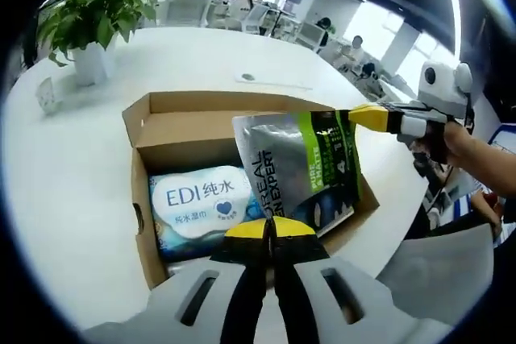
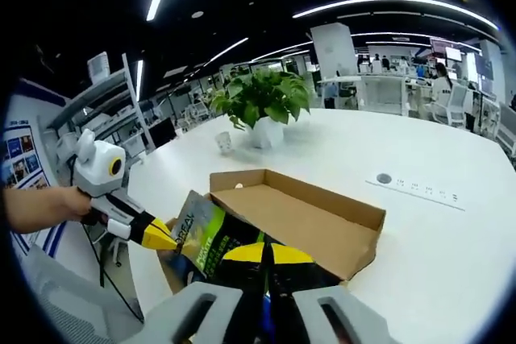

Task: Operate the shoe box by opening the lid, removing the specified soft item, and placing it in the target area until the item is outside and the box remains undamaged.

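Left tongs (image 1: 270, 227) sit nearest in the left gripper view, jaws pressed together with nothing between them, parked just short of the shoe box (image 1: 145, 191) near wall – likely on standby to steady the box, not to lift.

Just beyond their tips, inside the box, lies a blue-white wet wipes pack (image 1: 197, 203), flat on the bottom.

Right of that, the grey-green pouch (image 1: 298, 167) stands tilted, half out of the box, its upper corner pinched by the right tongs (image 1: 359, 116) coming in from the right – held by the edge so the soft item lifts free without scraping the cardboard. In the right gripper view the right tongs' (image 2: 264, 259) own jaws are clamped on the pouch (image 2: 205, 239) directly ahead of them; the left tongs (image 2: 153, 231) reach in from the left, touching or just beside the pouch – cannot tell which.

Past the pouch, the box lid (image 2: 298, 219) lies folded back open on the white counter (image 1: 72, 167).

Farther off, 1 potted plant (image 1: 93, 18) stands well apart.

Judgement: removal under way, placing not yet done.
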Demonstrator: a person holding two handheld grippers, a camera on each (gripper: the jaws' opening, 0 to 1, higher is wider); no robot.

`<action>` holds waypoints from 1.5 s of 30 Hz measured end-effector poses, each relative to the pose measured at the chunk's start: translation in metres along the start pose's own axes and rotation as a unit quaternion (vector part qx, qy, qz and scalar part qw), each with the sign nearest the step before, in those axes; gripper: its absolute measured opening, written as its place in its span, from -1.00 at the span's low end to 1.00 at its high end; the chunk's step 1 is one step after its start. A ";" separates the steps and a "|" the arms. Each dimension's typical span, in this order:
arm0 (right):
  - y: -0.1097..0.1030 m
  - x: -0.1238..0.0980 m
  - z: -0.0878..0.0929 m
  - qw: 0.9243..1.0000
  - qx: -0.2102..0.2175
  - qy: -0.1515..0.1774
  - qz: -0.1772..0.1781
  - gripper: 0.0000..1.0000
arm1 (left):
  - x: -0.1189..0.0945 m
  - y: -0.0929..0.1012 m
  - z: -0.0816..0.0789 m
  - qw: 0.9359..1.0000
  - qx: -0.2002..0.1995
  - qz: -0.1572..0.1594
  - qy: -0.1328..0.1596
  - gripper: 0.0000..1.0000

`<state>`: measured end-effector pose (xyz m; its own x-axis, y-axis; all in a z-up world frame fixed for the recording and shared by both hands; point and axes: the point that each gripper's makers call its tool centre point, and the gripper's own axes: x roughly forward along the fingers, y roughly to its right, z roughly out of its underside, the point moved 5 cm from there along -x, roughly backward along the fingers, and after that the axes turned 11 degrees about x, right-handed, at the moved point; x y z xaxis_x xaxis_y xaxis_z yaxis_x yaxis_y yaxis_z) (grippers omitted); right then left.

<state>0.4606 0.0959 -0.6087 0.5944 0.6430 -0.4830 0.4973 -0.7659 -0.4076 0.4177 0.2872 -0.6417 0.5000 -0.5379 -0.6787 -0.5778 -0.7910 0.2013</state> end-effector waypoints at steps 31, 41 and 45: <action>0.025 -0.068 -0.007 0.999 0.009 0.031 0.037 -1.00 | 0.006 0.059 -0.030 0.999 0.013 0.035 0.020 -1.00; 0.041 -0.090 -0.003 0.998 0.014 0.037 0.052 -1.00 | 0.015 0.083 -0.037 0.999 0.020 0.045 0.021 -1.00; 0.048 -0.096 -0.002 0.997 0.017 0.039 0.057 -1.00 | 0.021 0.090 -0.040 0.998 0.021 0.049 0.021 -1.00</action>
<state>0.4285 -0.0028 -0.5802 0.6941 0.5490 -0.4657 0.4033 -0.8324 -0.3801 0.4015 0.1928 -0.6096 0.4652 -0.6248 -0.6271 -0.6514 -0.7213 0.2354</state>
